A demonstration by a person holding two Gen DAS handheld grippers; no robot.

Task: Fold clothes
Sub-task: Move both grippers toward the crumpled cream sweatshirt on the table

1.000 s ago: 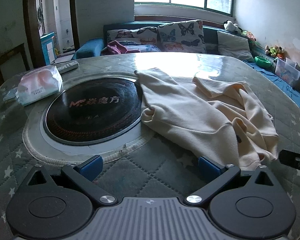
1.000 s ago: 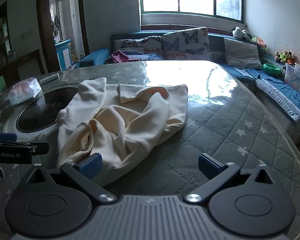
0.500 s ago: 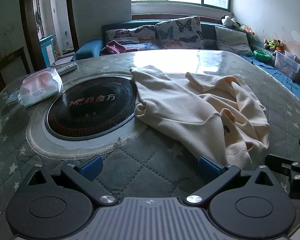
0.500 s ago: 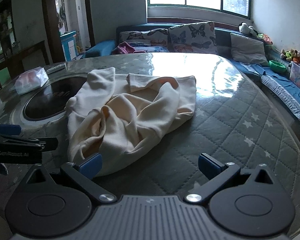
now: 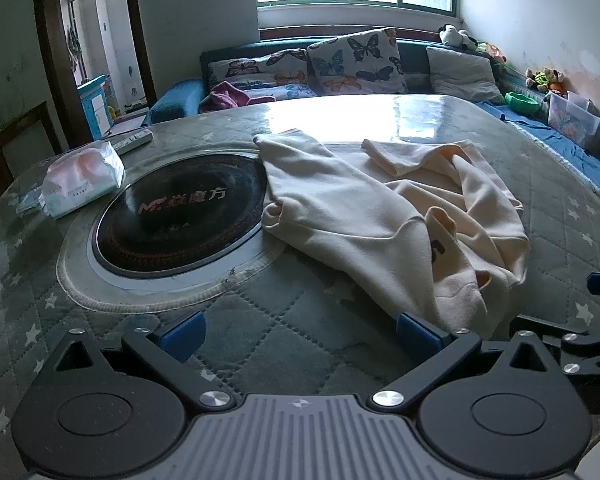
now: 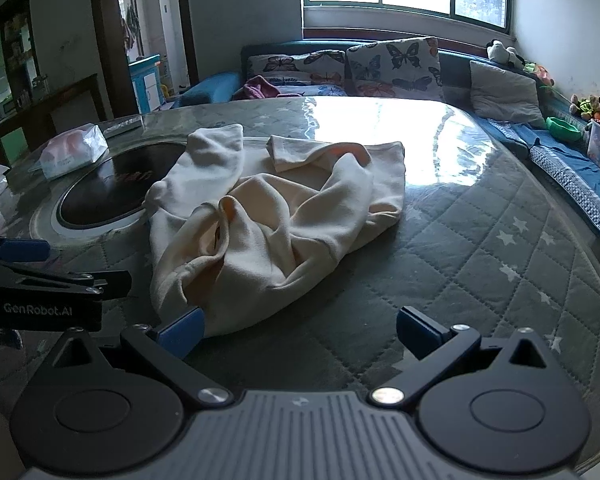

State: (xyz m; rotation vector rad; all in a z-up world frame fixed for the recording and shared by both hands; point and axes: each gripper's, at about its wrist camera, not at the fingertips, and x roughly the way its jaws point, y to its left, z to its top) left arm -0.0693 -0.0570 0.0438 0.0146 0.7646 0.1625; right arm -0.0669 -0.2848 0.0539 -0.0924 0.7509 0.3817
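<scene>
We hold our 2 claws, left gripper (image 5: pixel 299 333) and right gripper (image 6: pixel 300 330), spread and empty before the crumpled cream garment (image 6: pixel 276 216); next, we judge, pinch its near hem.

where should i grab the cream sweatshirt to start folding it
Judging by its pose, take the sweatshirt by its near bunched edge, coming in low from the table's near side. That edge lies right by the open right gripper and left gripper, with a raised fold to pinch; the rest is crumpled on the table.
</scene>
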